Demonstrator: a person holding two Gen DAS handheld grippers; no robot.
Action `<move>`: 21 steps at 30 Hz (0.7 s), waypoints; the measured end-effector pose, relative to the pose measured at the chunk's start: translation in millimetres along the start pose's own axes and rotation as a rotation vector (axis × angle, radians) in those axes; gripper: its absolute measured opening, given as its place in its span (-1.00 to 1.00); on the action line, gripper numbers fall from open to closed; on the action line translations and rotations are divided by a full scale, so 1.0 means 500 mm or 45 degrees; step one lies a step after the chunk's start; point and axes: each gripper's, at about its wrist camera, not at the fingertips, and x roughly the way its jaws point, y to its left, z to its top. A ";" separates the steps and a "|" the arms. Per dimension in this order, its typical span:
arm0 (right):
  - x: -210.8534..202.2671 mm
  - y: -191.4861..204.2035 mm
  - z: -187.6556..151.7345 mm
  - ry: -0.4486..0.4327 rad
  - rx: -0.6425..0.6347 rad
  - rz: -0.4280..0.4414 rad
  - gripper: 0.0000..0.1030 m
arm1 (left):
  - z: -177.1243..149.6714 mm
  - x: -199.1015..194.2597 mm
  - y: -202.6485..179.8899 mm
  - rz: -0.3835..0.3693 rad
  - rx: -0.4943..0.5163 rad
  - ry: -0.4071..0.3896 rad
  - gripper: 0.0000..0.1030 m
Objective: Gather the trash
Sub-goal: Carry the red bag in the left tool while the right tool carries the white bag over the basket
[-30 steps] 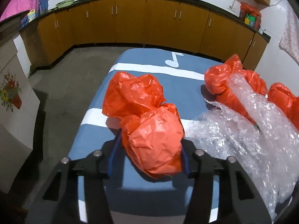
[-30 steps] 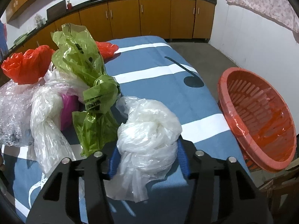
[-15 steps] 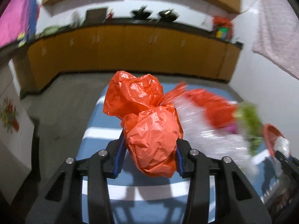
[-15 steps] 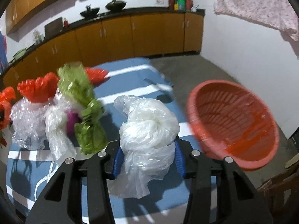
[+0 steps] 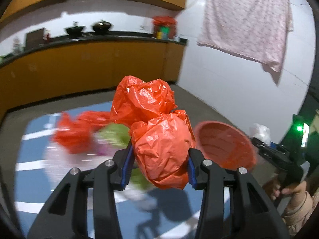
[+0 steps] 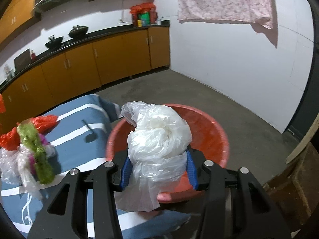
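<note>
My left gripper (image 5: 159,166) is shut on a crumpled orange plastic bag (image 5: 157,135), held in the air above the blue striped table (image 5: 30,153). My right gripper (image 6: 157,168) is shut on a bunched white plastic bag (image 6: 157,137), which hangs over the orange basket (image 6: 211,123) beside the table's edge. In the left wrist view the same basket (image 5: 223,145) lies to the right, with the other gripper (image 5: 279,159) and a person's hand (image 5: 293,189) beyond it. More bags stay on the table: orange ones (image 5: 71,133), a green one (image 6: 37,149) and clear wrap (image 6: 10,163).
Orange kitchen cabinets (image 6: 79,69) under a dark counter with pans run along the back wall. A pink cloth (image 6: 225,2) hangs on the white wall at right. Grey concrete floor (image 6: 229,103) surrounds the table, and a wooden crate (image 6: 295,183) stands near the basket.
Both grippers rose off the table with their bags and swung right toward the basket. The white bag is now above the basket; the orange bag is in the air over the table.
</note>
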 end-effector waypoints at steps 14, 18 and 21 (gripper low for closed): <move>0.069 -0.075 0.040 0.016 0.069 0.050 -0.10 | -0.004 0.271 -0.224 -0.200 0.140 0.198 -0.12; 0.094 -0.089 0.047 0.027 0.107 0.070 -0.10 | -0.012 0.325 -0.261 -0.206 0.173 0.242 -0.12; 0.112 -0.095 0.047 0.046 0.128 0.087 -0.10 | -0.017 0.359 -0.270 -0.207 0.177 0.277 -0.12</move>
